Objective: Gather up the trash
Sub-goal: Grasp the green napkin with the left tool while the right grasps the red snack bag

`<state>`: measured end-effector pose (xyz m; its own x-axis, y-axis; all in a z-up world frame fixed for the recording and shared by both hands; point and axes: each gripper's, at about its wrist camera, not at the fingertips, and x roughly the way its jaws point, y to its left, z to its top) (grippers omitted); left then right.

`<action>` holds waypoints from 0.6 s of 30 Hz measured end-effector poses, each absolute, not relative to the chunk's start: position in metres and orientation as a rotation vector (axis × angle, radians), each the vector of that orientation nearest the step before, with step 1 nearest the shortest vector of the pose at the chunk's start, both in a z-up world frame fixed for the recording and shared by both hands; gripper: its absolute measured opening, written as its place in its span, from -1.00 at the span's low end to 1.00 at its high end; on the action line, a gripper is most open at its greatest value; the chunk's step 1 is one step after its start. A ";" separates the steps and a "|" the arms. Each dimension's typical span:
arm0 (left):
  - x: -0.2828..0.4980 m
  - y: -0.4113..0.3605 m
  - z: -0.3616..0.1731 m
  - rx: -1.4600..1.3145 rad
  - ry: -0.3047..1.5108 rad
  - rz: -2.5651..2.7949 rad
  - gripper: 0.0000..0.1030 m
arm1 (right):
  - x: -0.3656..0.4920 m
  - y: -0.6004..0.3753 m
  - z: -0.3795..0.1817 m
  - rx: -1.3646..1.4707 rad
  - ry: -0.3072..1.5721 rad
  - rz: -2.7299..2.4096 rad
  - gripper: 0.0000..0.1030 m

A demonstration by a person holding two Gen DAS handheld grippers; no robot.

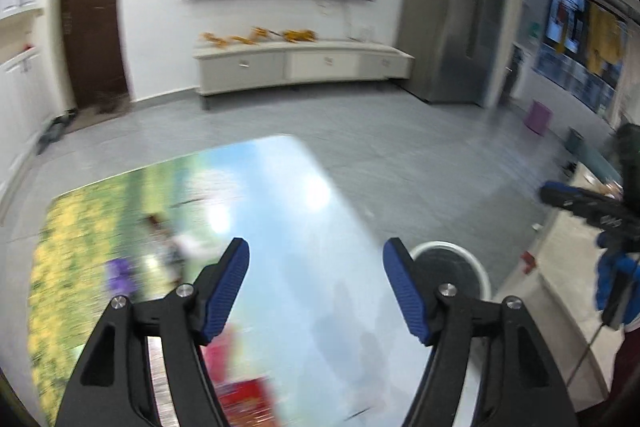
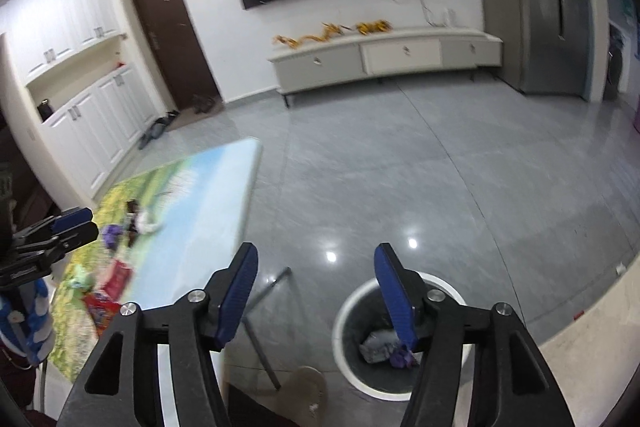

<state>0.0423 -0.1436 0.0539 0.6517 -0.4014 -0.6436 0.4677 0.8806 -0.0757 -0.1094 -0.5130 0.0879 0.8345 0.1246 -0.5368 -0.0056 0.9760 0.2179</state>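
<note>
In the bin [image 2: 400, 331] on the floor beside the worktop [image 2: 192, 211] lie crumpled wrappers [image 2: 380, 345]; more trash [image 2: 108, 291] rests on the worktop's near end. The right hand-held gripper [image 2: 316, 291] hangs above the bin, jaws apart and empty. The left hand-held gripper [image 1: 316, 287] stands over the worktop, jaws apart, empty.
</note>
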 end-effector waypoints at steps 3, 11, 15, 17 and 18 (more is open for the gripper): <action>0.038 -0.090 0.057 0.081 0.691 -0.413 0.33 | -0.114 -0.487 0.104 0.177 0.549 0.110 0.27; 0.028 0.037 0.049 0.018 0.662 -0.219 0.54 | -0.114 -0.422 0.132 0.116 0.508 0.203 0.43; 0.027 0.067 0.024 -0.022 0.715 -0.184 0.54 | -0.107 -0.383 0.127 0.078 0.540 0.256 0.47; 0.030 0.075 0.008 -0.041 0.746 -0.178 0.54 | -0.104 -0.368 0.121 0.073 0.562 0.287 0.48; 0.030 0.075 0.001 -0.045 0.759 -0.176 0.54 | -0.100 -0.359 0.117 0.072 0.576 0.305 0.49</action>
<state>0.0295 0.0750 0.0014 0.7118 -0.1753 -0.6802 0.1425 0.9843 -0.1045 -0.1002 -0.3593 0.1168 0.7952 0.3040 -0.5247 -0.2638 0.9525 0.1520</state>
